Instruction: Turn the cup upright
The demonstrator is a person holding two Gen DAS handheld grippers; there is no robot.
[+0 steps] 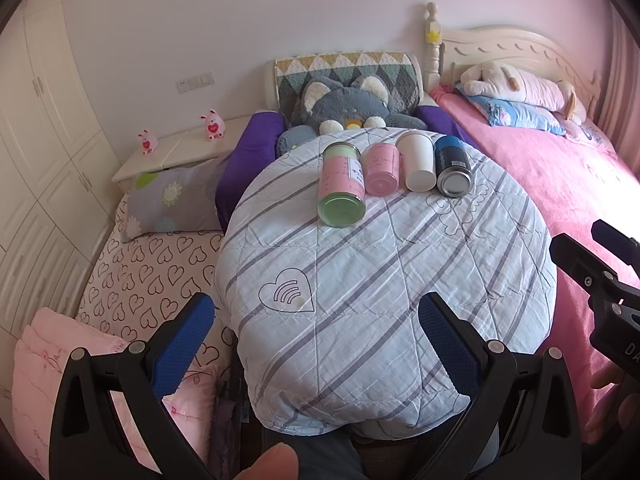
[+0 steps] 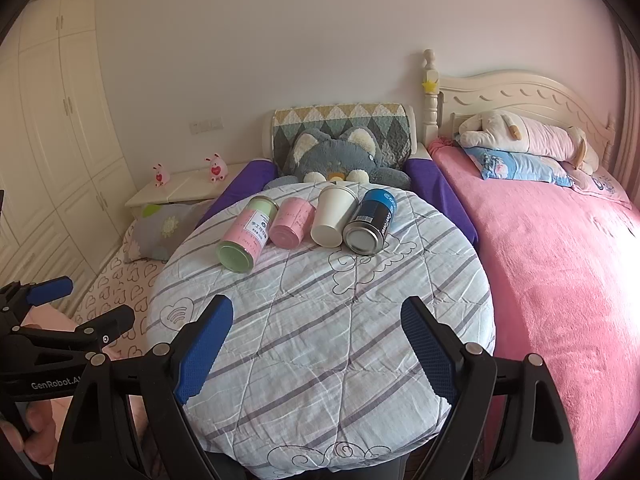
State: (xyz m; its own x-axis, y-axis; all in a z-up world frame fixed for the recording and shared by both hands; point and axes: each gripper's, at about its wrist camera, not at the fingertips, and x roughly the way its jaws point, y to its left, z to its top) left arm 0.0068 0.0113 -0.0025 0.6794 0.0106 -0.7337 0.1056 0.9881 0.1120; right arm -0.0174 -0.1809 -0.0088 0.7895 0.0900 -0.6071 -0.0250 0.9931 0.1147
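Right wrist: smooth white cup lying on quilt.

My left hand-held gripper and my right hand-held gripper are both black with blue textured pads. The quilt is pale blue-white with grey-lilac diagonal stripes and outlined hearts and clouds. On it lie a pink canister with a green end, a pink cup, a white paper cup and a blue-and-black can with a silver base. The plush cat is grey with cream ears, against a diamond-patterned cushion in green, yellow and white. The blanket on the bed is plain pink. The sheet is white with dark outlined hearts.
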